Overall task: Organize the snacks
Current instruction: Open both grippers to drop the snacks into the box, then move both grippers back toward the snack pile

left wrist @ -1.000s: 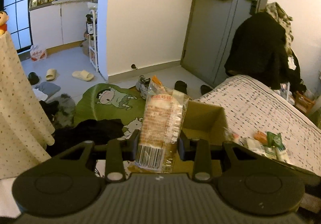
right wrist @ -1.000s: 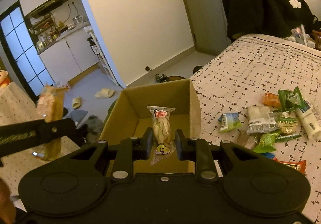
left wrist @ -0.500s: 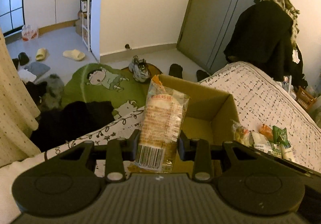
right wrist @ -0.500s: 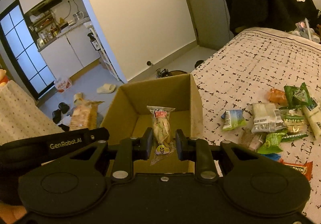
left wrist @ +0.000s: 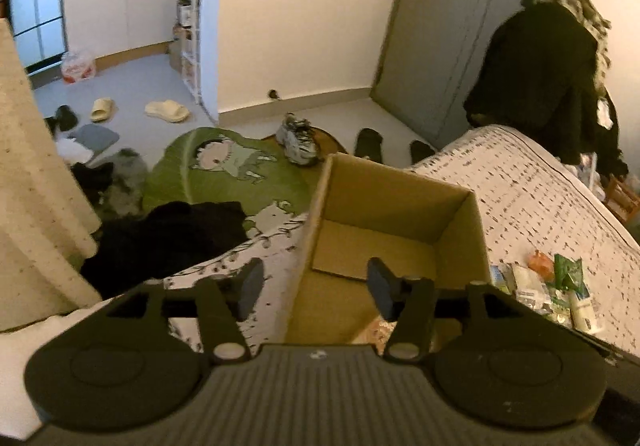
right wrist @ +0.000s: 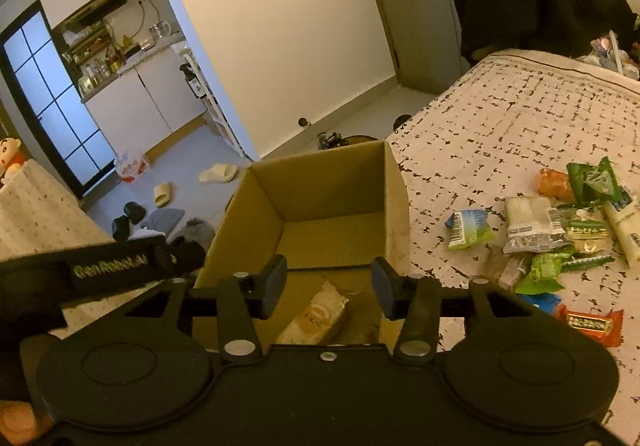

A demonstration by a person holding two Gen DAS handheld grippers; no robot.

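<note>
snack in box: a tan plastic-wrapped bread snack [right wrist: 318, 316] lies flat on the floor of the open brown cardboard box [right wrist: 394, 206], near corner, long axis slanting from lower left up to upper right in the right wrist view; a second wrapper beside it is too dim to make out

left hand-held gripper [left wrist: 314, 288]: jaws have just been opening, now standing apart with nothing between them, hanging over the box's near left wall

right hand-held gripper [right wrist: 328, 286]: same deal, jaws just opened up, nothing in them, the bread snack sits below the gap and clear of the pads

loose snacks: a pile of small packets [right wrist: 560, 230] on the bed right of the box, well apart from it, green, white and orange wrappers pointing all over; an orange-red bar [right wrist: 590, 324] lies nearest, long axis roughly left to right

surface: bed with a white cover flecked with dark marks [right wrist: 520, 118], box sits at its edge

room: green cartoon rug [left wrist: 224, 174] on the floor past the box, beige slippers [left wrist: 166, 111], grey door [left wrist: 440, 46], black coat [left wrist: 536, 86] hanging at the far end of the bed, white kitchen cabinets [right wrist: 140, 106] in the back
</note>
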